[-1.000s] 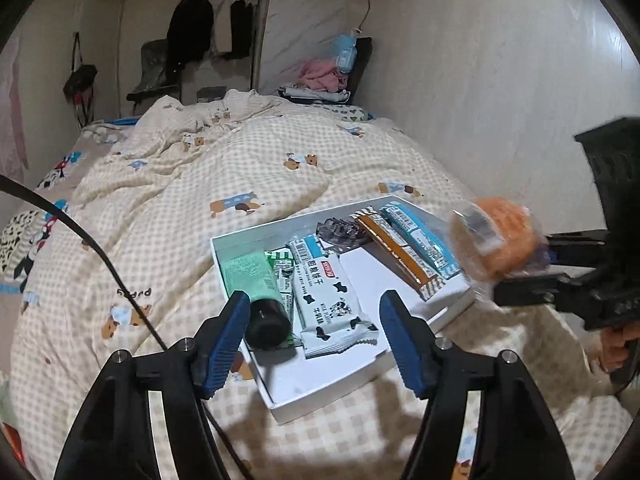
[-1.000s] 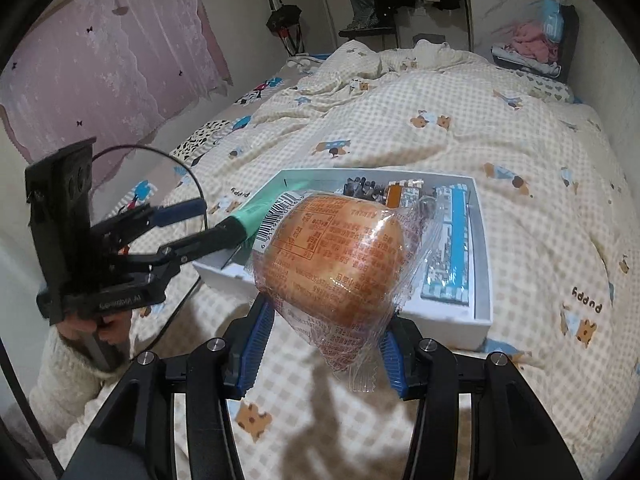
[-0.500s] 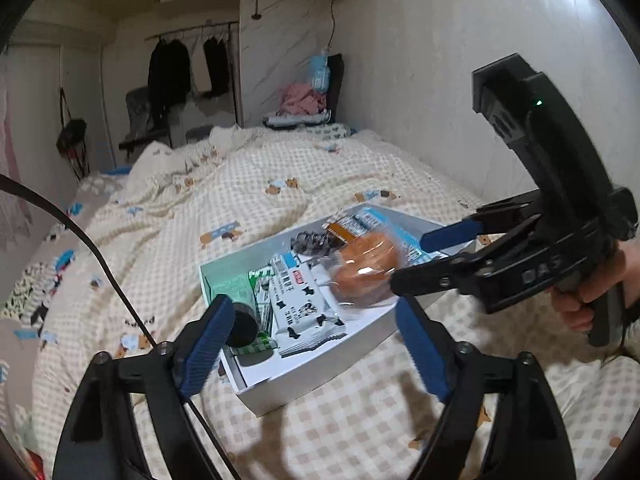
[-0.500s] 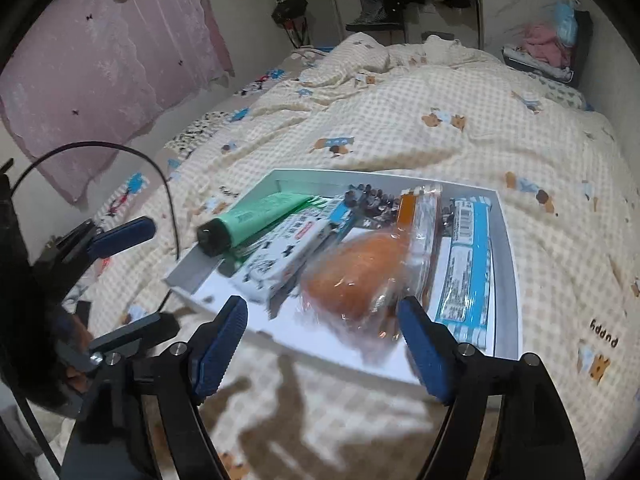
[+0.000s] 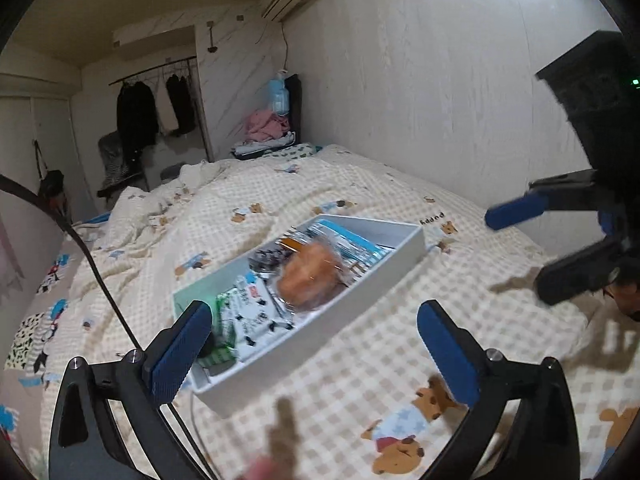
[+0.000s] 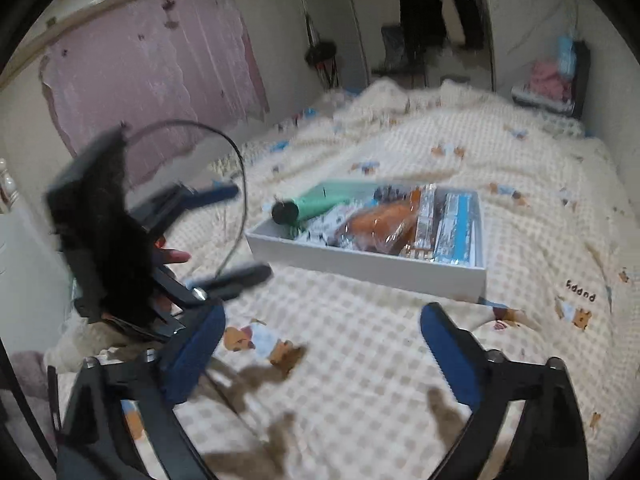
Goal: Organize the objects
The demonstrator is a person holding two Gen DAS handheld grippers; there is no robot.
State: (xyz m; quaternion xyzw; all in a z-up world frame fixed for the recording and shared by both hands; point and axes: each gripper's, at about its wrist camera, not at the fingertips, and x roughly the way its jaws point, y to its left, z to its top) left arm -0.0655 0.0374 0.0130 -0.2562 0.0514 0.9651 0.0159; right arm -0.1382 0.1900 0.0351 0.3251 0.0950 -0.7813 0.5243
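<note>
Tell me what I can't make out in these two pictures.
- Packet labels in the white box: motion blur, right wrist view.
- Green tube: in the left wrist view the left gripper finger hides it.
- Orange wrapped bun: what lies beneath it is covered in both views.
- Box's near corner: hidden behind that finger, left wrist view.

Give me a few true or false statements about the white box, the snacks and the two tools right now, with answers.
1. The orange wrapped bun lies inside the white box. True.
2. The right tool grips the bun. False: nothing is between its opening jaws.
3. The box sits on a checked bedspread. True.
4. The green tube lies outside the box. False: it is inside, at one end.
5. The left tool holds nothing. True.
</note>
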